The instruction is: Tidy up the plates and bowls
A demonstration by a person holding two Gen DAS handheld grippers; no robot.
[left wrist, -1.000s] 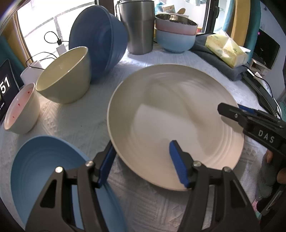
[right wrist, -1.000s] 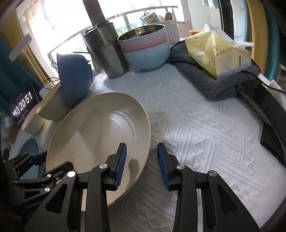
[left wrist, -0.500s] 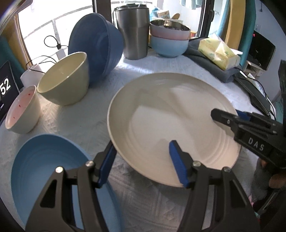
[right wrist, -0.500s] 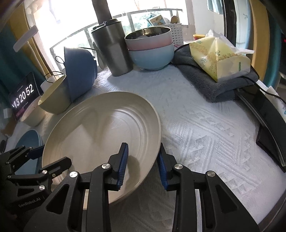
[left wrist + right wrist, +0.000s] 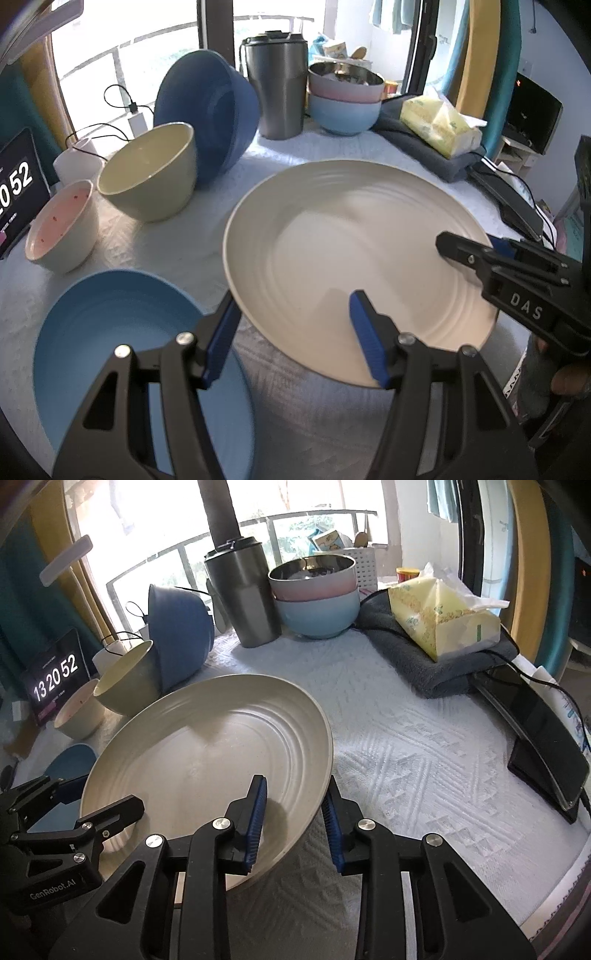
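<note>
Cream plate (image 5: pixel 207 760) lifted and tilted, centre of both views, above the white-clothed surface (image 5: pixel 406 738). Right tool (image 5: pixel 293 821) straddling the plate's near rim, one pad inside, one outside; whether truly clamped or just closing, cannot tell. Left tool (image 5: pixel 295 332) released, spread wide at the plate's opposite edge, blue plate (image 5: pixel 122 332) just below at lower left of its view. Likely heading for stacking onto the blue plate. Risks: thin rim grip on one side only, so possible pivot or slip if pads not fully pinched; swinging left could clip the cream bowl (image 5: pixel 151 173) leaning against the dark blue bowl (image 5: pixel 207 110).
</note>
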